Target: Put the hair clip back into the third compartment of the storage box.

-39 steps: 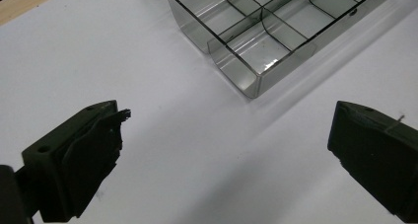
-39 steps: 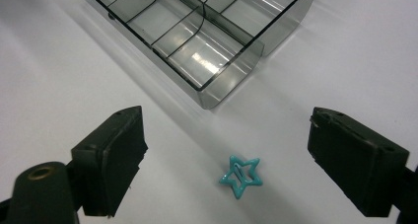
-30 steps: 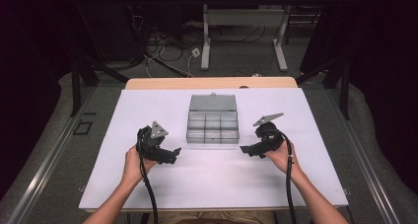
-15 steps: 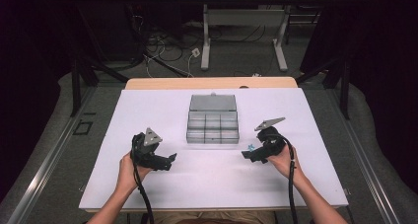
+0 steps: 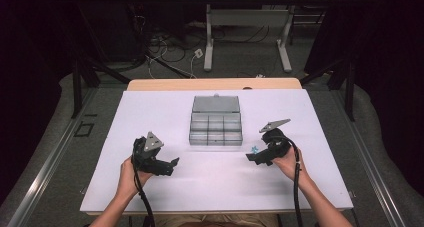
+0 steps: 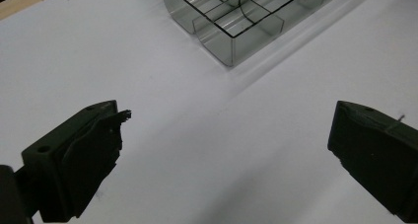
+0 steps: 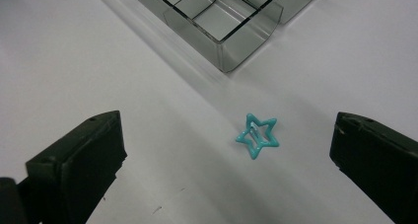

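Teal star clip (image 7: 257, 136) flat on table (image 5: 150, 112), near compartment box (image 5: 215, 128) corner. Right hand-held gripper (image 7: 226, 160) jaws just opened wide, clip between, untouched. Left hand-held gripper (image 6: 224, 155) apart, empty. Advice: lower squarely, close across star points.

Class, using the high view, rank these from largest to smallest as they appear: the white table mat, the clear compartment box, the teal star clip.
1. White table mat, by far the largest.
2. Clear compartment box, with its lid open.
3. Teal star clip, a tiny speck beside the right gripper.
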